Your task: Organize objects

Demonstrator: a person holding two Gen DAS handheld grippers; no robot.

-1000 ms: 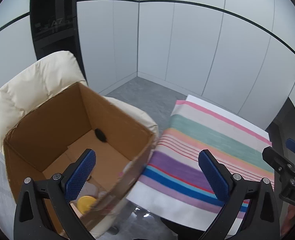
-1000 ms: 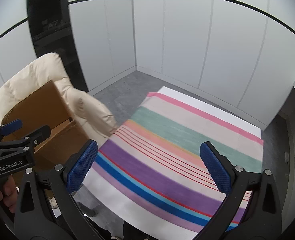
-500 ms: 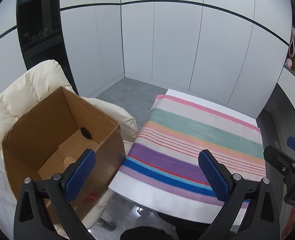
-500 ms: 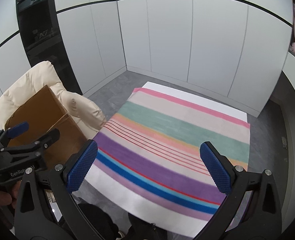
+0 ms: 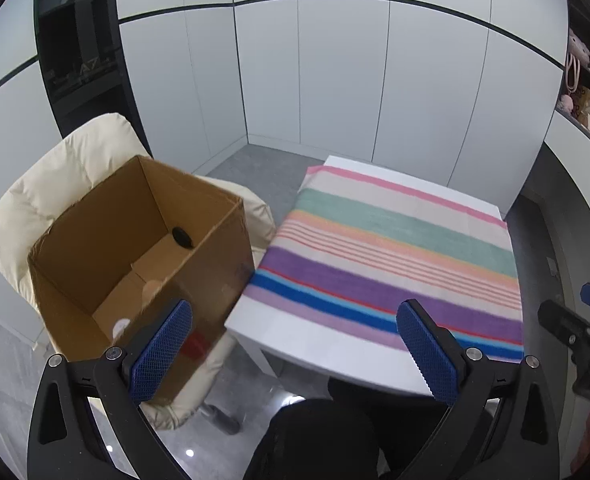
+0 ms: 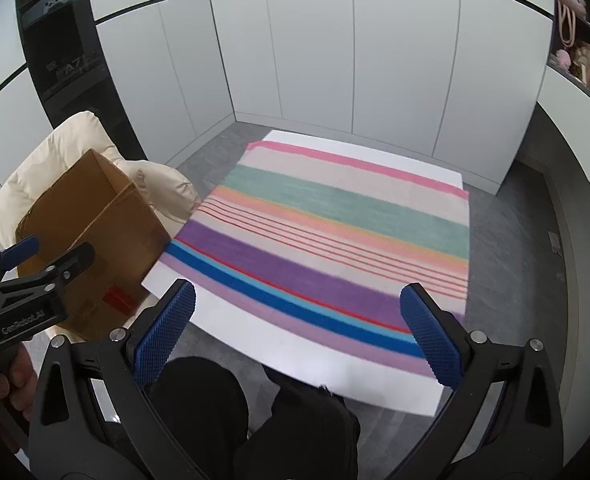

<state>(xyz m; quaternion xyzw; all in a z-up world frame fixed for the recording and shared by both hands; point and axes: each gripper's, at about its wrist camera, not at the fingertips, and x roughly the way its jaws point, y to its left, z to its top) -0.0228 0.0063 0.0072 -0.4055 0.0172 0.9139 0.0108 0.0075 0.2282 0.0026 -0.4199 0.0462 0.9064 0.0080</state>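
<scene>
An open cardboard box [image 5: 143,248] stands on a cream padded chair [image 5: 59,176] left of a white table [image 5: 319,344]; it also shows in the right wrist view [image 6: 99,248]. Pale items lie on the box floor, mostly hidden. A striped cloth [image 5: 395,256] covers the table, also in the right wrist view [image 6: 335,240]. My left gripper [image 5: 295,352] is open and empty, held above the table's near left corner. My right gripper [image 6: 299,336] is open and empty above the table's near edge.
White cabinet walls [image 5: 335,80] enclose the room. A dark glass cabinet [image 5: 83,48] stands behind the chair. Shelves with small items [image 6: 583,56] are at the far right. The person's dark-clothed legs [image 6: 255,420] are below the table edge.
Both grippers have pulled back and up from the box and table, so more of the room and table shows. The yellow item in the box is now out of sight.
</scene>
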